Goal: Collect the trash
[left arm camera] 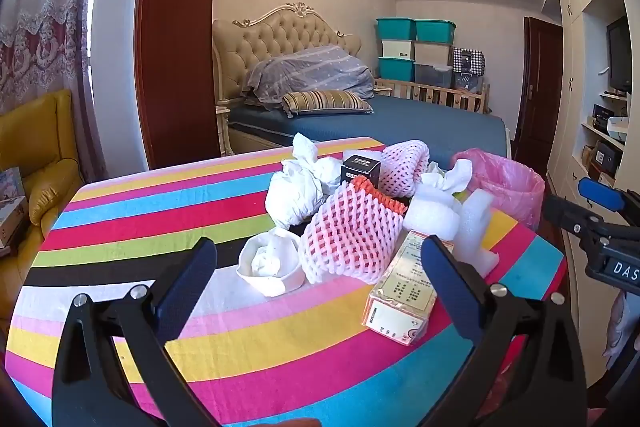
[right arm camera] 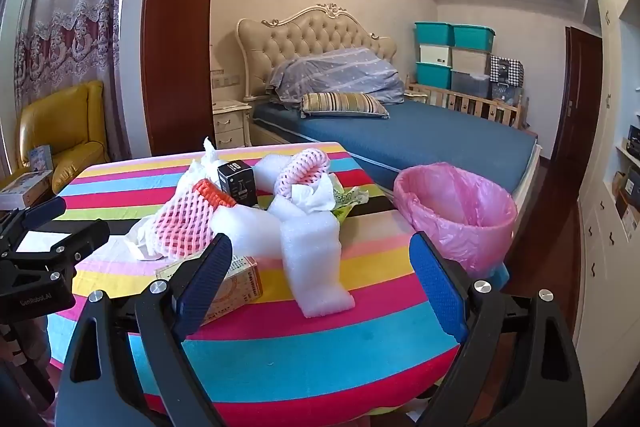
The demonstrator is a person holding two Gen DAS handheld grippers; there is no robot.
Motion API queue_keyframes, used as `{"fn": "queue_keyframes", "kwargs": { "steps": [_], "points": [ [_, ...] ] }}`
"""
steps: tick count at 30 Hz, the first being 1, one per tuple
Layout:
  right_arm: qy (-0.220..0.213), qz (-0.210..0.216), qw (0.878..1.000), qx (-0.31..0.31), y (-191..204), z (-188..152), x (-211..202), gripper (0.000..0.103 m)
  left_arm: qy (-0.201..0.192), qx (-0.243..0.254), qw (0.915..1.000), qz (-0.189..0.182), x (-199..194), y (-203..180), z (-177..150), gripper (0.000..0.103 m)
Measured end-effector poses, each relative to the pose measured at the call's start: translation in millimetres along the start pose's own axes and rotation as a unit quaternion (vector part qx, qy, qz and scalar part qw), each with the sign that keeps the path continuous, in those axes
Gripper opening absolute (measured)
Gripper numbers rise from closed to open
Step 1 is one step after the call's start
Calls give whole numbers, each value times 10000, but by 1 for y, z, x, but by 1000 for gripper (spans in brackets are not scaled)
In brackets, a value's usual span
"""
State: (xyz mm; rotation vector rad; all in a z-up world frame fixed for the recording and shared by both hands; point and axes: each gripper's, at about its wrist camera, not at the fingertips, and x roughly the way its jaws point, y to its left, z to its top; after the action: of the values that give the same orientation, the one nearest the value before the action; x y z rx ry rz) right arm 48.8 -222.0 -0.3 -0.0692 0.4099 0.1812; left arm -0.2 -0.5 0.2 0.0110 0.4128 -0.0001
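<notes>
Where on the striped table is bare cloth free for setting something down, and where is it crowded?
Free: the striped table's left half, from the yellow armchair side to the white paper cup, and the near edge. Crowded: the far right, around the pink foam net beside the bin.

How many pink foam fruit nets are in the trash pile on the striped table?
2. One foam net lies at the pile's front over something orange; the other net sits at the back beside the black box. More may be buried.

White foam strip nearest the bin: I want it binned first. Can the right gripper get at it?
Probably yes: the right gripper is open, the white foam strip lies straight ahead between its fingers, nothing blocking.
</notes>
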Motion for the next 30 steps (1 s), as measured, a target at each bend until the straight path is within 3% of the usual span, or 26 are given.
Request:
{"fn": "queue_keyframes", "kwargs": {
  "steps": [30],
  "points": [
    [59, 73, 10000, 27, 4, -1, 4, 85, -17, -158, 9999, 1, -3, 7, -2, 99]
  ]
}}
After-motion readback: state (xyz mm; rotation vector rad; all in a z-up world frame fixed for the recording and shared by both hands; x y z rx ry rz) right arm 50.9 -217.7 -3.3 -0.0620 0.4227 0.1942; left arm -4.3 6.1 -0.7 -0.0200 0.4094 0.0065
